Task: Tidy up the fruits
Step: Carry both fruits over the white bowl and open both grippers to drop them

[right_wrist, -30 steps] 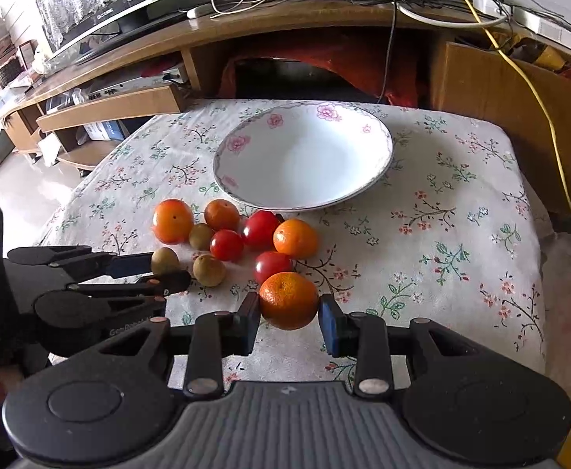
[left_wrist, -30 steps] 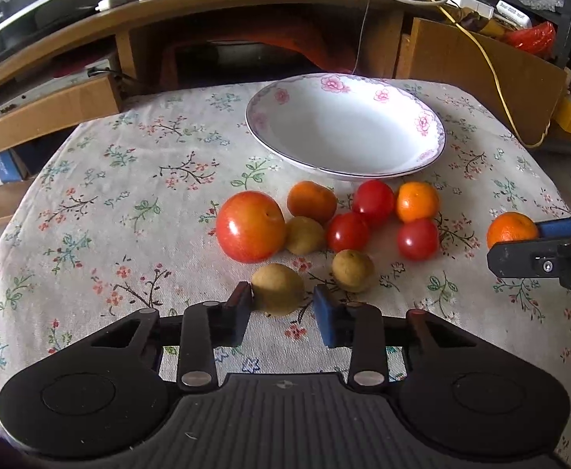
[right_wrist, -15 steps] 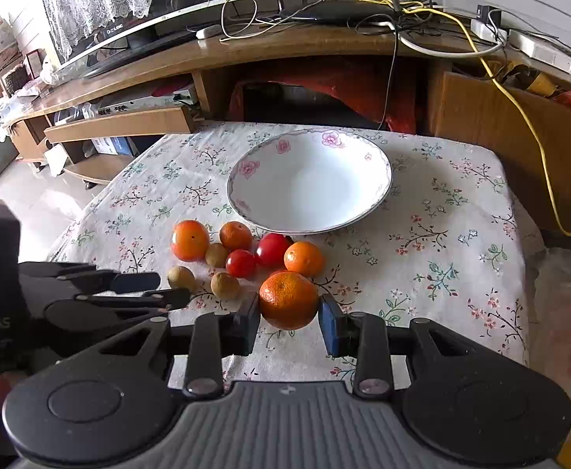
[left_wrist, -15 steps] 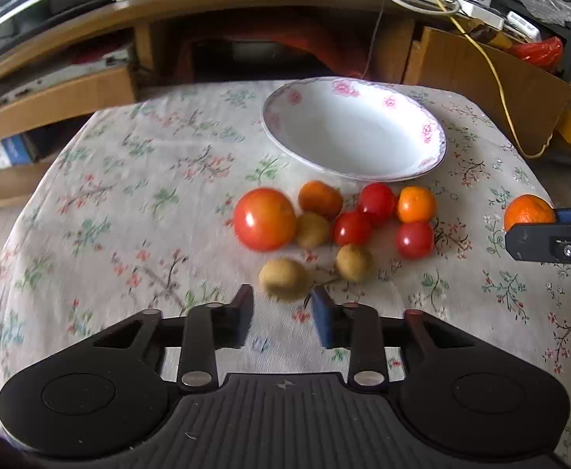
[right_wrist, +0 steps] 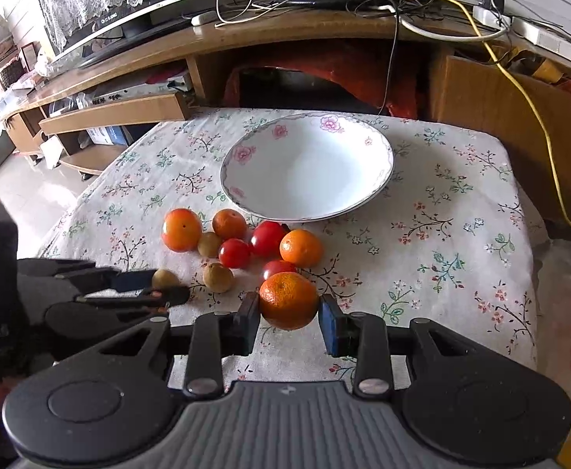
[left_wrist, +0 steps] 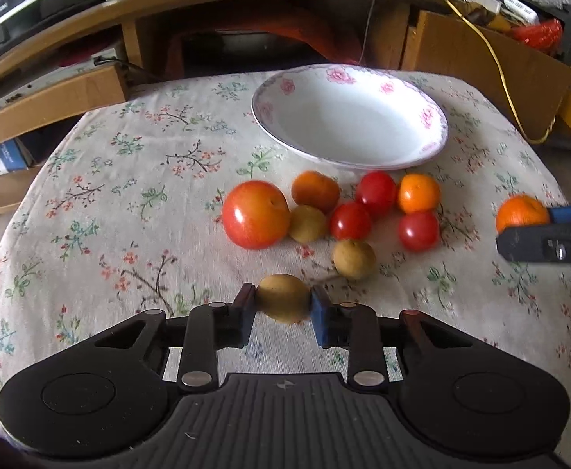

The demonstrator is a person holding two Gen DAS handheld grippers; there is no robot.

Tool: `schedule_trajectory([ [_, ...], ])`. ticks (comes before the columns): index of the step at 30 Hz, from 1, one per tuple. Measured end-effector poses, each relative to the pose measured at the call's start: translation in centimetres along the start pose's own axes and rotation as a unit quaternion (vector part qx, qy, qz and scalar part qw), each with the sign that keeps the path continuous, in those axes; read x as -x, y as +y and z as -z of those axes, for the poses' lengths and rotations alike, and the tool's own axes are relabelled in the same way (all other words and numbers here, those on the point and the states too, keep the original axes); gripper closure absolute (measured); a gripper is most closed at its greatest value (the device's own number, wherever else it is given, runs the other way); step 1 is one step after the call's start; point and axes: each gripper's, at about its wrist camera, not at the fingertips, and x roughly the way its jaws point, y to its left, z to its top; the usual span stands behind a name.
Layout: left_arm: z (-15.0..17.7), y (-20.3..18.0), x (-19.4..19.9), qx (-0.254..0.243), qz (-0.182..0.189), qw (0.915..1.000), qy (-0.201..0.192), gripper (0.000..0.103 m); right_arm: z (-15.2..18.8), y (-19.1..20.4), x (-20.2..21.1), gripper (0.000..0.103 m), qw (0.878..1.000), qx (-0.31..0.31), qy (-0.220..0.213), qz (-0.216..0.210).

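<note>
The round, dimpled orange mandarin [right_wrist: 288, 300] sits clamped between the two pads of the right gripper [right_wrist: 288, 314], raised clear of the floral-print tablecloth [right_wrist: 441, 242]. Its skin is bright orange with a darker shaded underside. The small, dull yellow-brown round fruit [left_wrist: 284, 297] is gripped between the pads of the left gripper [left_wrist: 283, 314], at the near edge of the fruit group; whether it touches the cloth cannot be told.

The loose fruit lies in a cluster just near of the white shallow bowl with pink flower rim [left_wrist: 430, 117], which is empty. The cluster comprises a large red-orange tomato [left_wrist: 255, 214] at the left, three small red tomatoes [left_wrist: 350, 220], two small orange mandarins [left_wrist: 419, 193] and two more yellow-brown fruits [left_wrist: 354, 258].

Both grippers point toward the far side of the table, held roughly level. The left gripper is to the left of the cluster; the right gripper is near and right of it.
</note>
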Motion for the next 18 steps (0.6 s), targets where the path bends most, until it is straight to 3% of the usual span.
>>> schedule_trajectory([
  [4, -0.1, 0.0, 1.1, 0.013, 0.002, 0.9999, 0.004, 0.066, -0.4, -0.3, 0.6, 0.069, 1.0, -0.007, -0.01, 0.001],
  [18, -4.7, 0.1, 2.1, 0.031, 0.044, 0.9974, -0.048, 0.066, -3.3, -0.9, -1.4, 0.069, 1.0, -0.01, -0.027, 0.005],
])
